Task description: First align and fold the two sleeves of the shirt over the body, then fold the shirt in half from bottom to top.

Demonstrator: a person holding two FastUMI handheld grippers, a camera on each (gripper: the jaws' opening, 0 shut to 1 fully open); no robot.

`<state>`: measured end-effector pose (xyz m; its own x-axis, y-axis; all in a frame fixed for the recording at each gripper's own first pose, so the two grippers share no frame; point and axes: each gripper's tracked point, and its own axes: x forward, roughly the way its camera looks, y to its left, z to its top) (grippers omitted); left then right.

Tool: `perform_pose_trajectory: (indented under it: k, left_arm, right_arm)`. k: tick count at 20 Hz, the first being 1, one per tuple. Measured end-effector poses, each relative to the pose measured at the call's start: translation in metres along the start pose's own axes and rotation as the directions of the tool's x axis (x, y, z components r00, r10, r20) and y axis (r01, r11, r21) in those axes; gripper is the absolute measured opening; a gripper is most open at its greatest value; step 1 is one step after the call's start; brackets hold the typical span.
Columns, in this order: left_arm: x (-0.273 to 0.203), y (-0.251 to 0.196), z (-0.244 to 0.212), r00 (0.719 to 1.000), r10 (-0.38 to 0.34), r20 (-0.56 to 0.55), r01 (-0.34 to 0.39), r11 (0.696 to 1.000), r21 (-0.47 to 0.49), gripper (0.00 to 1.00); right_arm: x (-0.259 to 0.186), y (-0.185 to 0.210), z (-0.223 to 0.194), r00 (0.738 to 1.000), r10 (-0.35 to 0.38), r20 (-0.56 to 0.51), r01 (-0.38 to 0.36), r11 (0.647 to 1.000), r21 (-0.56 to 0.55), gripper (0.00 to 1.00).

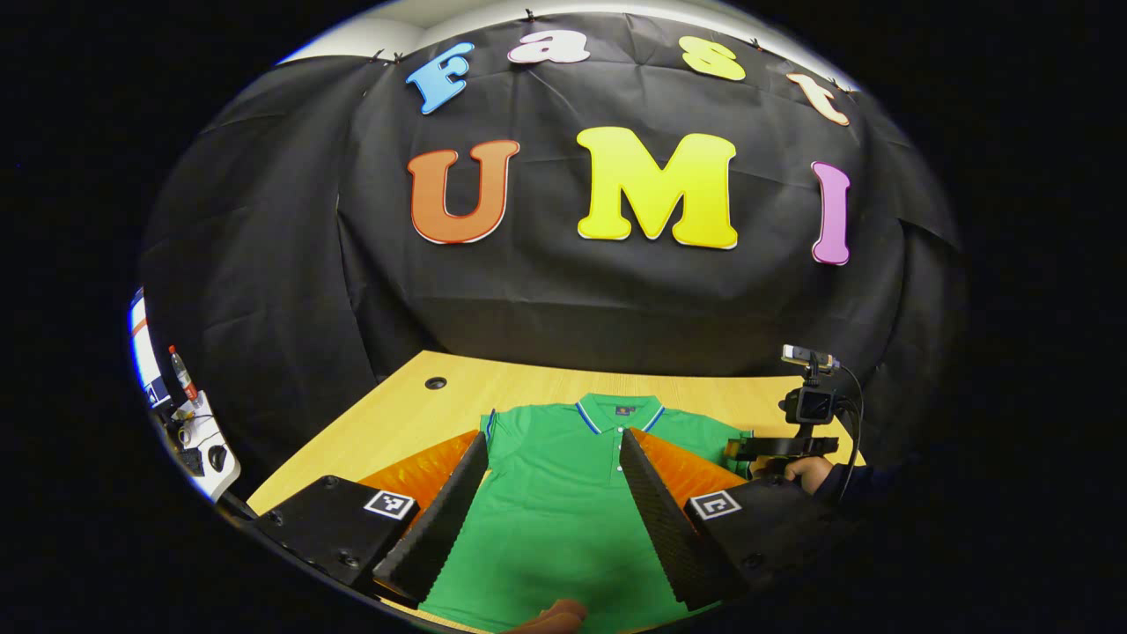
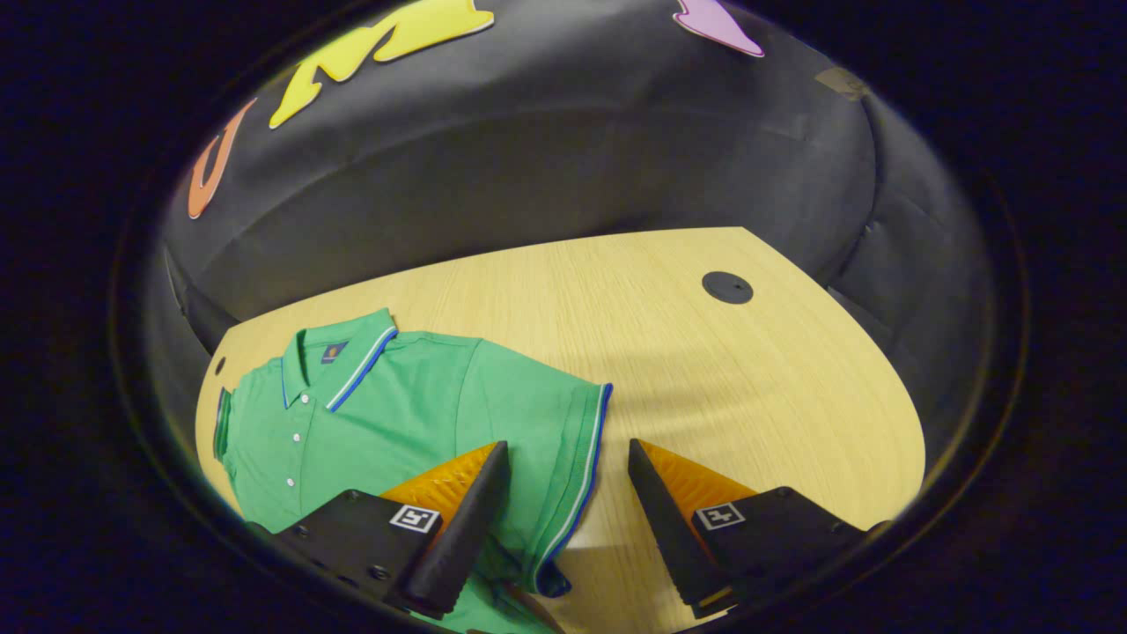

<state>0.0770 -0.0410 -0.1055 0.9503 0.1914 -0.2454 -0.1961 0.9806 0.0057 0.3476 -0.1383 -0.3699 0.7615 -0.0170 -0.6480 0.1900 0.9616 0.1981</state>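
Note:
A green polo shirt [image 1: 563, 493] lies flat and face up on the wooden table [image 1: 414, 423], its blue-and-white collar [image 1: 616, 412] at the far side. My left gripper [image 1: 555, 440] hovers open over the shirt's body, one finger on each side of the chest. The right gripper [image 1: 788, 446], held by a hand [image 1: 808, 474], is at the shirt's right sleeve. In the right gripper view that gripper [image 2: 567, 447] stands open, and the sleeve's striped hem [image 2: 585, 440] runs between its fingers. The shirt [image 2: 396, 414] spreads to the left there.
Round cable holes sit in the table top [image 1: 435, 383] [image 2: 727, 287]. Bare wood [image 2: 748, 396] stretches to the right of the sleeve up to the table's edge. A white side surface with a small bottle [image 1: 183, 374] stands far left. A fingertip [image 1: 550, 616] shows at the near edge.

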Motion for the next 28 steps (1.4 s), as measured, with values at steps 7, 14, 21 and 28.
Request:
perform_pose_trajectory:
  k: [7, 14, 21, 28]
  left_arm:
    - [-0.002, 0.006, -0.013, 1.000, -0.003, -0.024, 0.002, 1.000, -0.023, 0.98]
    - [-0.005, 0.026, -0.018, 0.999, 0.023, -0.041, -0.024, 0.999, -0.030, 0.98]
    - [-0.005, 0.035, -0.011, 1.000, 0.004, -0.016, -0.004, 1.000, -0.002, 0.98]
    - [-0.013, 0.044, -0.001, 1.000, -0.024, 0.011, 0.023, 1.000, 0.003, 0.97]
  right_arm:
    - [0.001, 0.000, 0.001, 1.000, -0.018, -0.023, 0.019, 0.999, 0.035, 0.43]
    - [0.002, -0.005, 0.001, 0.998, -0.061, -0.032, 0.062, 0.997, 0.049, 0.22]
    - [-0.010, -0.009, 0.012, 0.997, -0.070, -0.018, 0.070, 0.996, 0.057, 0.03]
    - [-0.042, 0.019, 0.046, 0.997, -0.031, 0.067, 0.028, 0.999, 0.036, 0.03]
